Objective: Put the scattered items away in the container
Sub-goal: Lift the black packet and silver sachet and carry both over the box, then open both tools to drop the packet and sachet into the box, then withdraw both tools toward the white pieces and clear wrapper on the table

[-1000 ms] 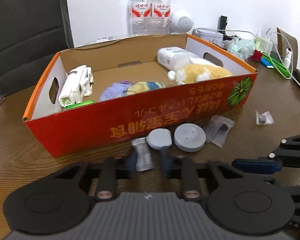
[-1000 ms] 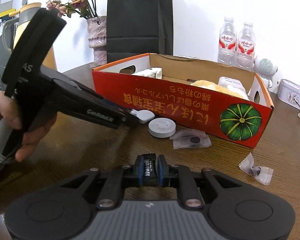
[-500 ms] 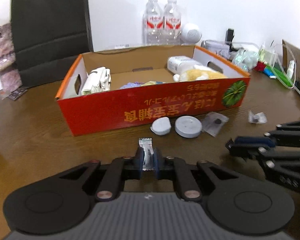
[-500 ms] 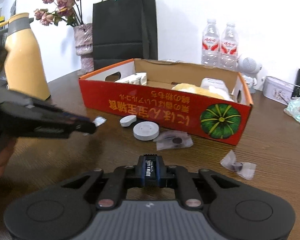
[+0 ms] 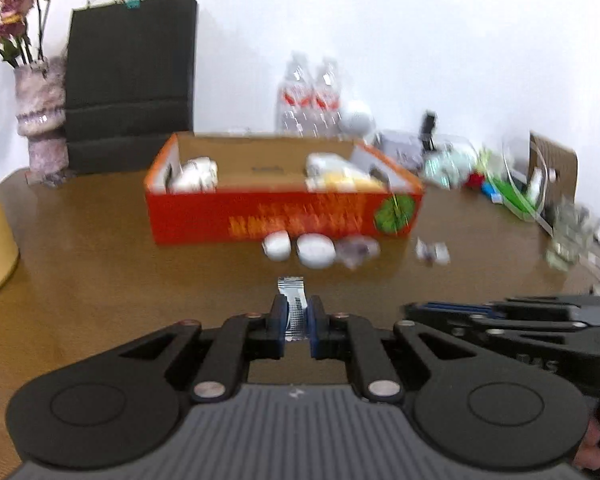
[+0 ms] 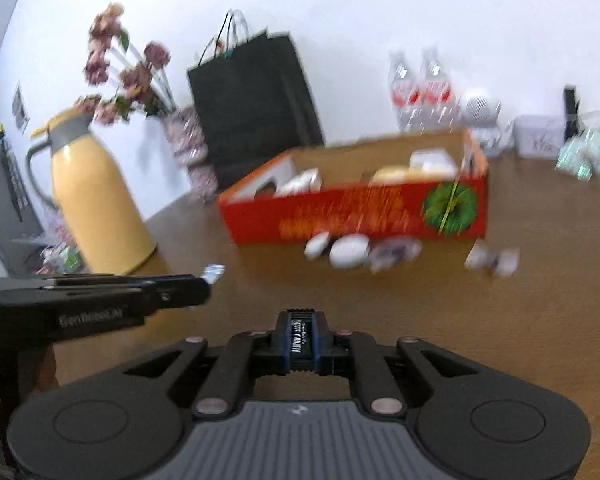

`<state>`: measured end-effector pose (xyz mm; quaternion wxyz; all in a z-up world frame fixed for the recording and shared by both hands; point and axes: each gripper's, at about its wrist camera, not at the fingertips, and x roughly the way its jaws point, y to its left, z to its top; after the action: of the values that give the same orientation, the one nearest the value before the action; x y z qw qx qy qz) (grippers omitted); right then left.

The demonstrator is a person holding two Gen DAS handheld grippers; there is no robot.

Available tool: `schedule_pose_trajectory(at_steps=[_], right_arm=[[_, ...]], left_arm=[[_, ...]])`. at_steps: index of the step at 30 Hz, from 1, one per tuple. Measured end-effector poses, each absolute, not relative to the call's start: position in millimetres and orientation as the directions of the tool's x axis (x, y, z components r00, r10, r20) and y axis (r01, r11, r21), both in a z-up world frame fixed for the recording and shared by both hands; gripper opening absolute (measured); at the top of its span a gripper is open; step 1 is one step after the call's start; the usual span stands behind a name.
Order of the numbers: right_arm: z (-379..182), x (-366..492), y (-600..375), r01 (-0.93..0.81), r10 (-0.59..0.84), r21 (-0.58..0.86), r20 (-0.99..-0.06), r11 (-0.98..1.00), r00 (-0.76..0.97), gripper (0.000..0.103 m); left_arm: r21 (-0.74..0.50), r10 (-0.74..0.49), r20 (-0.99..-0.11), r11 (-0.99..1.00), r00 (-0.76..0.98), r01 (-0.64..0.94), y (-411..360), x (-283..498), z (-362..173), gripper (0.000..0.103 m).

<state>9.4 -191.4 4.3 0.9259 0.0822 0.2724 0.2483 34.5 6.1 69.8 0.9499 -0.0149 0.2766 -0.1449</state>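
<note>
Red box now sits farther off at twelve o'clock, since left gripper, clamping a silver packet, and right gripper, clamping a black candy, lifted back, ready to drop both in.

White wall behind; brown wood table; black bag, dried flowers at back.

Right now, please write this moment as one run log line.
left gripper: shut on silver sachet | right gripper: shut on black candy | box: ahead
</note>
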Motion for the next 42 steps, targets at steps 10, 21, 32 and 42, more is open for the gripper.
schedule_pose_trajectory(at_steps=[10,21,32,42], right_arm=[[120,220,-192,-0.307,0.468,0.366,-0.536,0.879,0.703,0.010],[30,367,-144,-0.199,0.314,0.247,-0.812,0.949,0.493,0.023],[77,333,-152,-0.193,0.306,0.238,-0.774,0.952,0.554,0.046],[103,196,-179,-0.318,0.394,0.233,-0.564,0.919,0.726,0.071]], left_arm=[[-0.193,-0.347,-0.630,0.936,0.695,0.293,14,262,139,0.011],[-0.155,-0.253,-0.810,0.962,0.529,0.224,-18,393,69,0.021],[-0.046,-0.175,-0.778,0.974,0.604,0.223,-14,344,127,0.095],[0.047,-0.153,-0.571,0.975,0.806,0.218,-9,211,156,0.103]])
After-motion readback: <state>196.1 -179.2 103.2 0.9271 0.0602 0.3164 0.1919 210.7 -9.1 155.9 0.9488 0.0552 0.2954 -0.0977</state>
